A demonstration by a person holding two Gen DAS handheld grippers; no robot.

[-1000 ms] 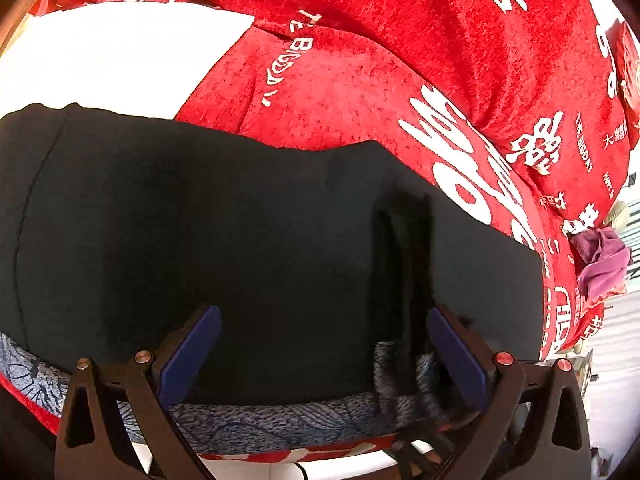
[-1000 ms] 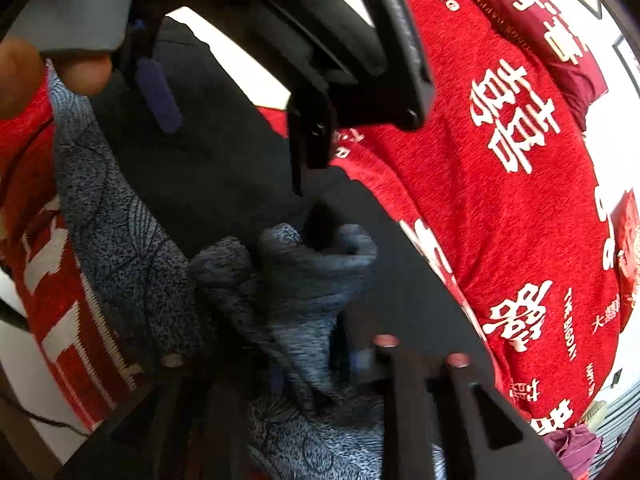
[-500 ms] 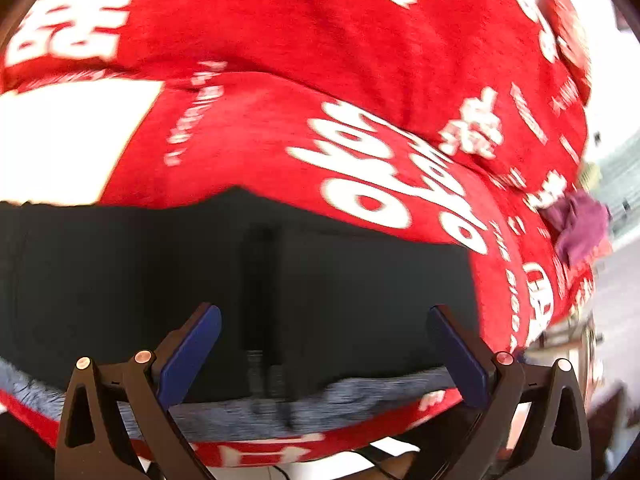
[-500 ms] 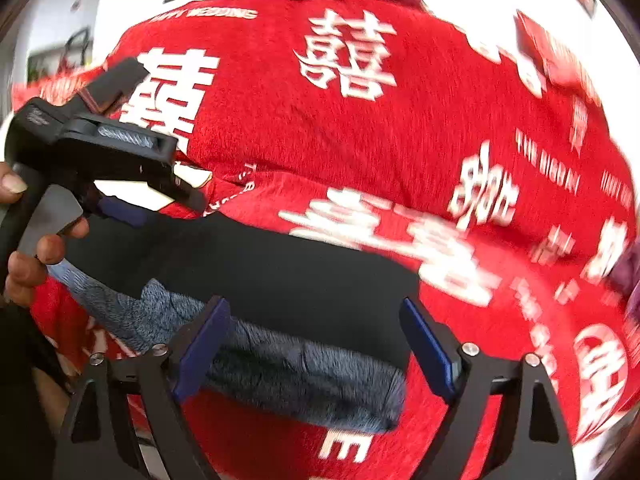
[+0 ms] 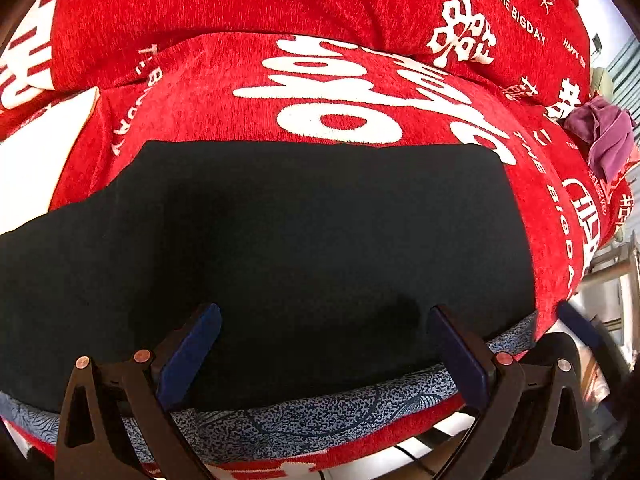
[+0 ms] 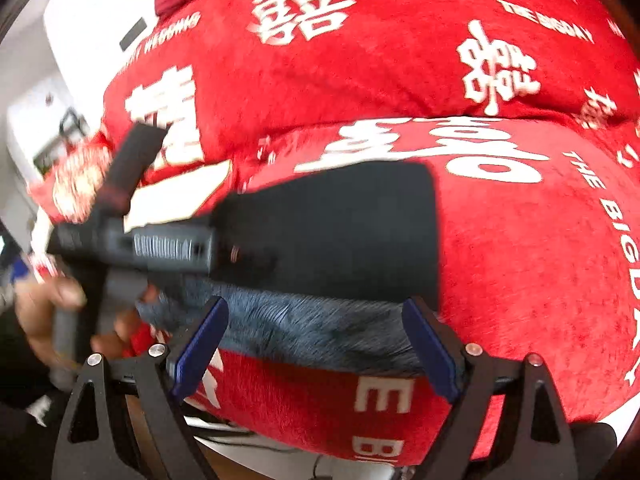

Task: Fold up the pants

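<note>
1. In the left wrist view, we see the pants (image 5: 304, 248) lying flat as a dark, folded rectangle on the red bedspread (image 5: 360, 92), their long axis running side to side across the picture. The patterned grey-blue waistband edge (image 5: 320, 420) lies nearest us. The left gripper (image 5: 320, 356) hovers over that near edge, pointing steeply down, its fingers (image 5: 188, 356) spread wide with only cloth beneath them and nothing pinched. A purple cloth (image 5: 604, 140) sits well apart at the right.

2. In the right wrist view, we see the same pants (image 6: 352, 232) ahead and slightly left of the right gripper (image 6: 316, 352). Its fingers (image 6: 430, 352) are spread, having just been opening, and they straddle the grey edge (image 6: 312, 332) without pressing it. The left gripper (image 6: 132, 244) shows blurred at the pants' left end, held by a hand (image 6: 44, 312). We judge each hand is nearest its own end of the pants for the next fold.
</note>
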